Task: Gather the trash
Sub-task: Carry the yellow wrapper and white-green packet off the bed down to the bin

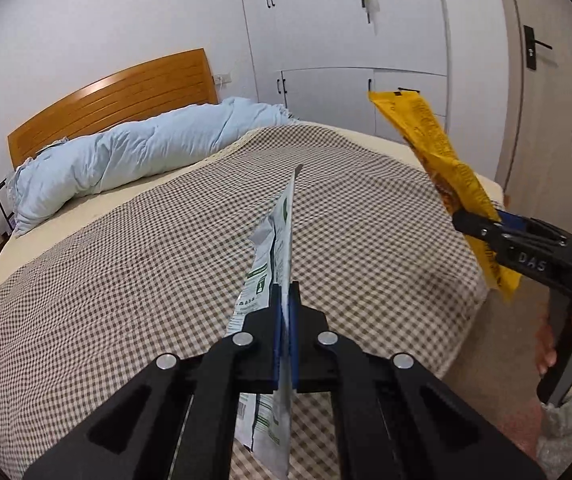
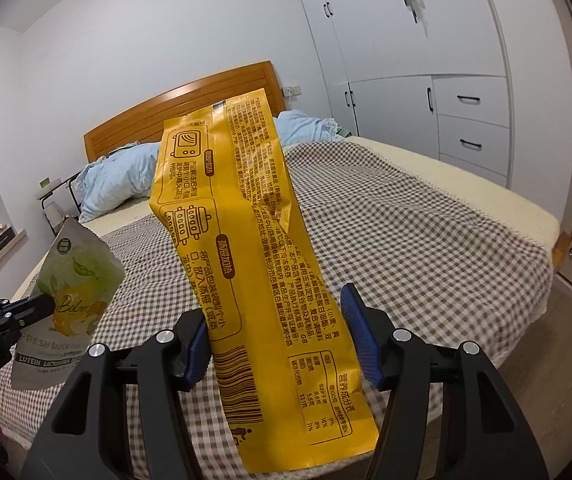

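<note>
Left wrist: pouch (image 1: 282, 240) edge-on, print mostly hidden.

a bed (image 1: 134, 264) fills the middle, a headboard (image 1: 118, 96) at its far end against the wall. a rolled duvet (image 1: 134, 156) lies across the bed before the headboard. a wardrobe (image 1: 346, 20) stands behind the bed's far right corner, a door (image 1: 546, 80) to its right. a small rack (image 2: 60, 196) stands left of the bed.
</note>
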